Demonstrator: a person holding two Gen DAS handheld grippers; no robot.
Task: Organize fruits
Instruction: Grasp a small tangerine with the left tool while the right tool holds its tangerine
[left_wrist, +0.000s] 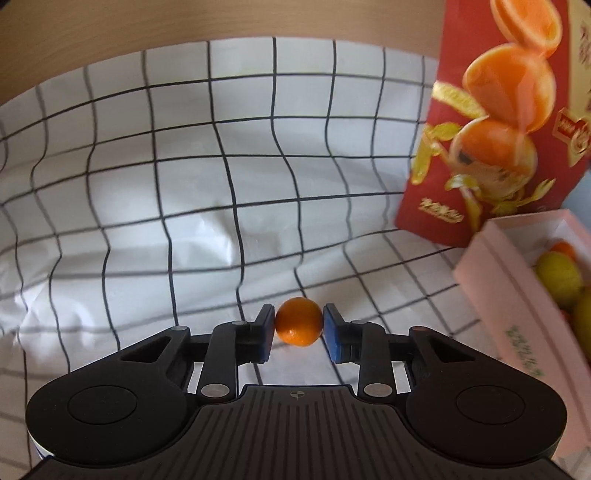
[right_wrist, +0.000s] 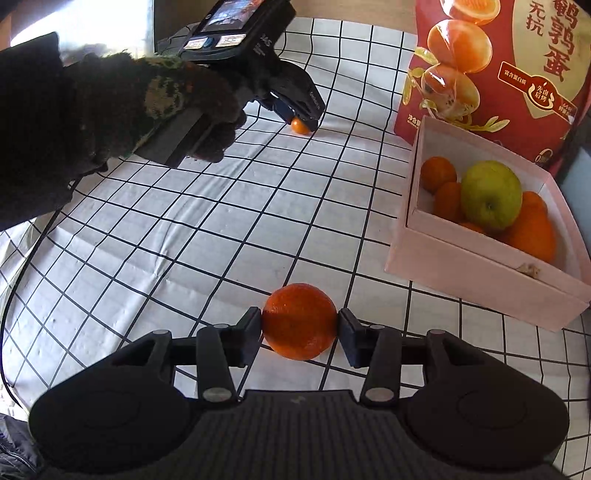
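A small orange fruit (left_wrist: 298, 326) rests on the checked cloth (left_wrist: 184, 184), and my left gripper (left_wrist: 299, 325) is shut on it, one blue pad against each side. The right wrist view shows that same left gripper (right_wrist: 303, 121) far back over the small fruit (right_wrist: 299, 126), held by a gloved hand (right_wrist: 166, 99). A larger mandarin (right_wrist: 299, 321) sits on the cloth in front, and my right gripper (right_wrist: 300, 325) is shut on it with both pads touching its sides. To the right, a pink box (right_wrist: 461, 258) holds a green apple (right_wrist: 491, 194) and several oranges.
A tall red printed bag (right_wrist: 517, 55) stands behind the pink box (left_wrist: 491, 273) and shows in the left wrist view as the red bag (left_wrist: 480, 129). A dark cable (right_wrist: 22, 266) runs along the cloth's left edge. A pale wall rises behind the table.
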